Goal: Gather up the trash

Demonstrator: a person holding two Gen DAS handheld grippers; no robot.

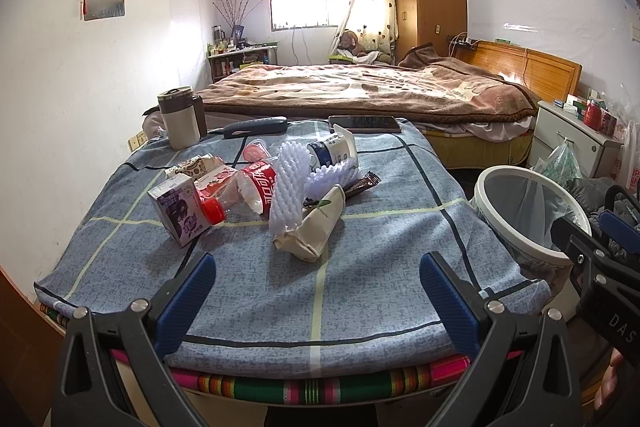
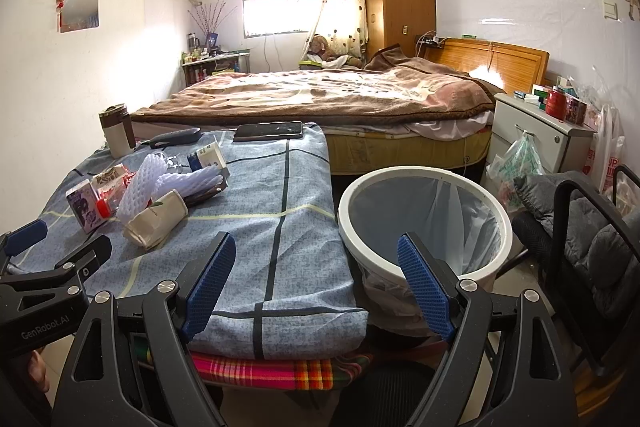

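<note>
None of the trash looks collected yet, as far as the pictures show — the whole pile lies on the blue checked cloth (image 1: 280, 287), ahead of the left gripper (image 1: 316, 301), whose fingers stand wide apart with nothing between them. Going left to right beyond its fingertips: a purple carton (image 1: 178, 211) ahead of the left finger, then a crushed cola bottle (image 1: 256, 187), a white foam net (image 1: 290, 183) and a beige paper packet (image 1: 316, 227) roughly between the two fingers, with a blue-and-white cup (image 1: 334, 151) and a brown wrapper (image 1: 362, 183) farther on. The mug (image 1: 180, 117) and phone (image 1: 364, 123) at the far edge are probably not trash. The right gripper (image 2: 316, 287) is also spread open and empty; the bin (image 2: 424, 223) sits beyond its right finger, off the cloth's right edge, and its liner looks empty — though its bottom is hidden. By my judgement every piece remains to be moved.
</note>
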